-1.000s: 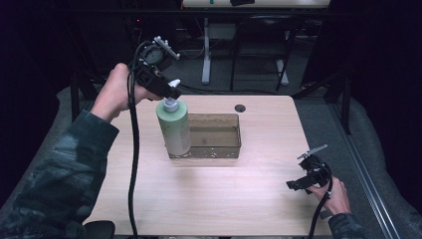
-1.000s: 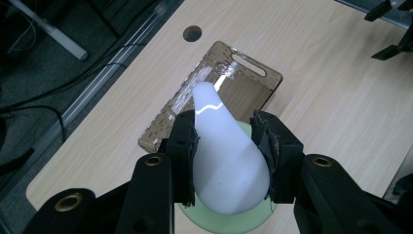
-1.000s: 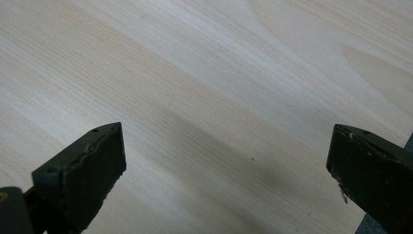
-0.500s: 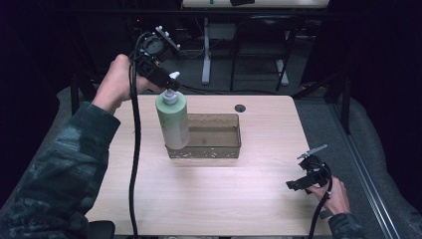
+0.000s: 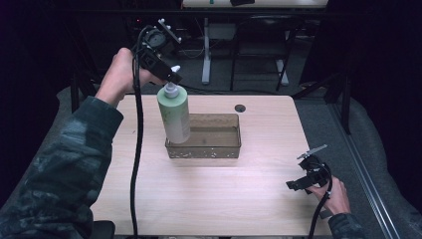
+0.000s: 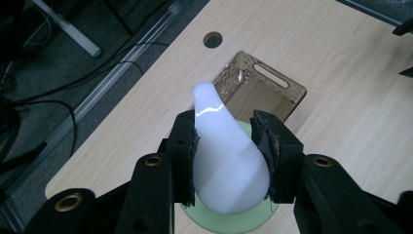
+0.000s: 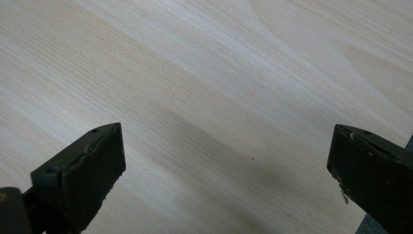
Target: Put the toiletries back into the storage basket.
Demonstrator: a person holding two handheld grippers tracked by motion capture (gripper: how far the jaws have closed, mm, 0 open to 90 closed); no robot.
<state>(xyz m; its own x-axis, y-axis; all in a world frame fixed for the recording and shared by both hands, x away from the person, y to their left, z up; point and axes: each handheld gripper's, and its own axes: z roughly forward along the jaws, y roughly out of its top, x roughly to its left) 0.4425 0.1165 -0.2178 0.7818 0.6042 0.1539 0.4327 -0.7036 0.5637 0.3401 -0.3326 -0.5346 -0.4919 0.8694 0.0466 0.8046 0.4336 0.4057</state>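
High view showed left tongs (image 5: 174, 77) clamped only on the bottle (image 5: 175, 115) pump left of centre, right tongs (image 5: 302, 181) open, so it could slip and miss the bin (image 5: 203, 148).

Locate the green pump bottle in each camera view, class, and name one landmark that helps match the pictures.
High view: pump bottle left of centre, its base at the left end of the brown basket, the left gripper shut on its pump.
Left gripper view: bottom centre, between the jaws.
Right gripper view: bare table.
Shared landmark: basket.
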